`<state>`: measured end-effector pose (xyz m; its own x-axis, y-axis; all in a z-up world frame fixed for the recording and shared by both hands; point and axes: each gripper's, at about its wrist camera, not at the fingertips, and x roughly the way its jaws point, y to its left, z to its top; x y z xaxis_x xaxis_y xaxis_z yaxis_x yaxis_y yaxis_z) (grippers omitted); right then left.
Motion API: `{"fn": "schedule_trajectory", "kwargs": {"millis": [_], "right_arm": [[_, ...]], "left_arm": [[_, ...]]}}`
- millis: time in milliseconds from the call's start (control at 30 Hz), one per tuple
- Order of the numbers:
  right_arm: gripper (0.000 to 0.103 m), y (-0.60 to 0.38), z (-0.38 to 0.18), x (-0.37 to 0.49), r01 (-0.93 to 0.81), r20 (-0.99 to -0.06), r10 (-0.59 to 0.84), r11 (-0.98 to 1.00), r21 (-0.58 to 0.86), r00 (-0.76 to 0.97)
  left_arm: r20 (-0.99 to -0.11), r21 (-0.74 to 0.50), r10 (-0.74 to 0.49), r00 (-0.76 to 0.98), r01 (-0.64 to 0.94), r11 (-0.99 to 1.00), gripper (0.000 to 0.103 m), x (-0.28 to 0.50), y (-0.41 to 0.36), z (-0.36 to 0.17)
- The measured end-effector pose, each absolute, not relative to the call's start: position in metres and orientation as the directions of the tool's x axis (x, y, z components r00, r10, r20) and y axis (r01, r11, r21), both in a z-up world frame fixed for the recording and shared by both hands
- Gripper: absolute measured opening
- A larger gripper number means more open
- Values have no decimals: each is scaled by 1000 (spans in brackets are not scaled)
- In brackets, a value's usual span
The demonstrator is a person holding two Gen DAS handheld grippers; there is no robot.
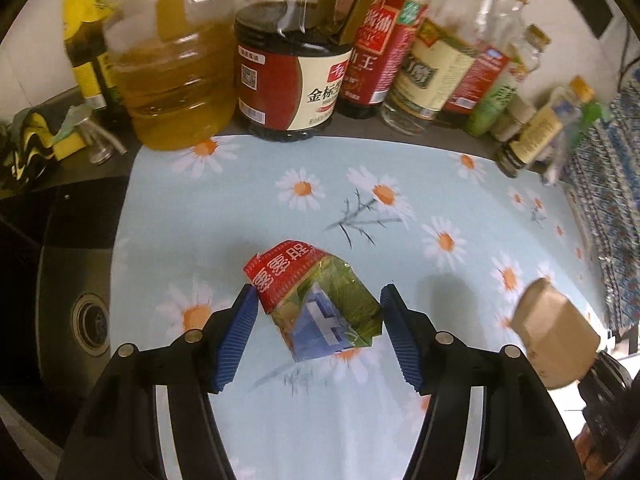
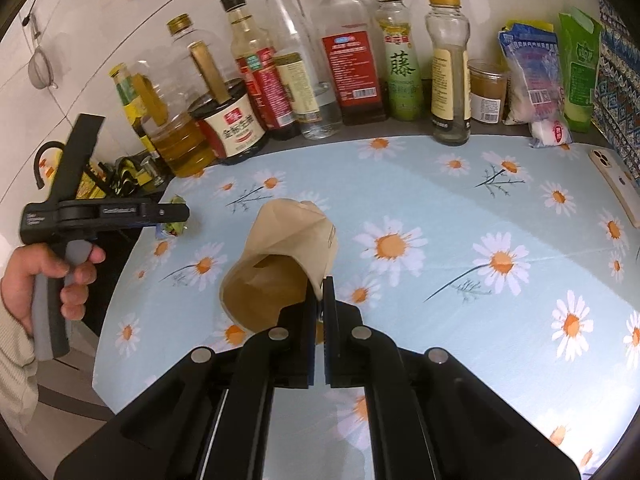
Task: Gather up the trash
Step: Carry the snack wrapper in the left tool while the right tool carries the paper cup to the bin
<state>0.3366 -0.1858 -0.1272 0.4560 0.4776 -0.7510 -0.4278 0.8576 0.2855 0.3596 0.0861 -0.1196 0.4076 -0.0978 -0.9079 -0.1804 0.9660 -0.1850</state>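
Daisy-print cloth is covering the counter (image 2: 460,208), with a row of sauce and oil bottles (image 2: 348,60) standing along the tiled back wall and a sink (image 1: 86,320) lying off the left edge.

Left claw (image 1: 318,312): jaws are standing wide apart, released, with the blue ribbed pads (image 1: 236,344) framing a crumpled snack wrapper (image 1: 320,300). The wrapper is sitting on the cloth between the pads; the left pad looks to be touching or nearly touching its red end, while the right pad is standing just clear of its green corner. Contact cannot be confirmed from this view.

Right claw (image 2: 318,304): jaws are clenched on the near rim of a brown paper bag (image 2: 280,264), holding it with the mouth gaping toward the left and toward the camera.

Key relation: the wrapper is lying straight ahead of the left claw, its long axis running diagonally from the red end at far left to the blue-green end at near right, so the jaws are spanning it roughly across that axis. The left claw is clearly the nearer one. The bag is hanging to the right of the wrapper, near but apart.

Judgement: the grasp is in hand; closing looks to be the next need, then a carry rightward into the bag mouth. Risk: thin crinkled film may be slipping from the pads.
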Motion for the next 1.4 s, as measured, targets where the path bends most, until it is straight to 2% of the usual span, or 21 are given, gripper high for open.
{"fn": "schedule_trajectory", "kwargs": {"millis": [433, 933, 1400], "right_arm": [[4, -162, -120, 266, -435, -738, 489, 852, 291, 464], [4, -158, -121, 167, -355, -743, 448, 886, 297, 497], [4, -165, -125, 111, -363, -744, 467, 876, 316, 479]], "left_arm": [[-886, -227, -161, 436, -104, 968, 61, 255, 70, -97], [-860, -269, -253, 443, 28, 963, 61, 151, 54, -86], [-859, -305, -285, 424, 23, 952, 61, 96, 41, -97]]}}
